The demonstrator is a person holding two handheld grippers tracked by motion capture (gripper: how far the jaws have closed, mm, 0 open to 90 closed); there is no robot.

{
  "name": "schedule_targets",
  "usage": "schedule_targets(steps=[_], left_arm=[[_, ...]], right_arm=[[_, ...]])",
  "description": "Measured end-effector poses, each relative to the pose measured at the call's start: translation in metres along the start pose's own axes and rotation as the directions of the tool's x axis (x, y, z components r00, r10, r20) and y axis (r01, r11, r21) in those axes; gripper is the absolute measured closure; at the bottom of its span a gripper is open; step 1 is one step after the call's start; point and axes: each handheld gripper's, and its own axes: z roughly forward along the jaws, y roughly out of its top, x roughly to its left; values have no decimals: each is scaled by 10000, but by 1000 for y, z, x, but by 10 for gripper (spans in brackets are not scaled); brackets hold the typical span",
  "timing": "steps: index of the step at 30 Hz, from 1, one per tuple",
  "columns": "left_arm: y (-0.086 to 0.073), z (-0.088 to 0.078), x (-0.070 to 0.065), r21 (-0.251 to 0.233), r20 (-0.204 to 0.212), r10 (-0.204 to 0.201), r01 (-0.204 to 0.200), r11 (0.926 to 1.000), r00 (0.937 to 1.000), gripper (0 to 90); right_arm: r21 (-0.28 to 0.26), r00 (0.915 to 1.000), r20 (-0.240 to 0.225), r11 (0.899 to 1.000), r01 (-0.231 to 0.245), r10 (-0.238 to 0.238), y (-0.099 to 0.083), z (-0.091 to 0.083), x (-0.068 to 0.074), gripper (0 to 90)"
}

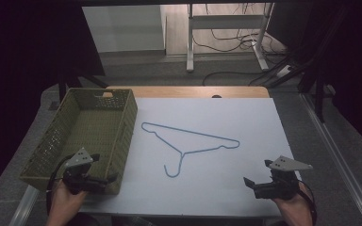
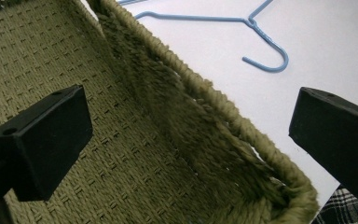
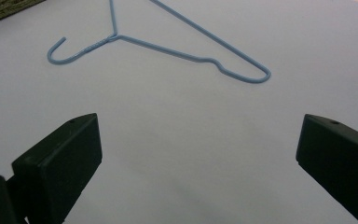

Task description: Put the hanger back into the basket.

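Observation:
A blue wire hanger (image 1: 182,154) lies flat on the white sheet (image 1: 235,117), its hook toward the near edge. An olive woven basket (image 1: 127,127) stands at the left and holds nothing that I can see. My left gripper (image 1: 104,172) is open at the basket's near right corner. In the left gripper view its jaws straddle the basket's wall (image 2: 214,100) without touching it, and the hanger's neck (image 2: 251,20) lies beyond. My right gripper (image 1: 257,172) is open near the front right of the sheet. In the right gripper view its wide jaws (image 3: 198,149) face the hanger (image 3: 115,36), well short of it.
The sheet covers a wooden table whose far edge (image 1: 188,92) shows behind it. Beyond the table are the white legs of a desk (image 1: 190,42) and loose cables on the floor. A corner of the basket (image 3: 0,9) appears in the right gripper view.

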Motion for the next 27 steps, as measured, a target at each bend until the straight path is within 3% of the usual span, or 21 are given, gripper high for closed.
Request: schedule_targets(steps=[16, 27], left_arm=[[2, 1, -2, -53, 140, 91, -90, 9999, 9999, 0], [9, -4, -8, -408, 128, 142, -137, 9991, 9998, 0]], right_arm=[[86, 9998, -94, 9998, 176, -175, 0, 4, 2, 0], [218, 9993, -236, 9993, 294, -289, 3, 6, 5, 0]])
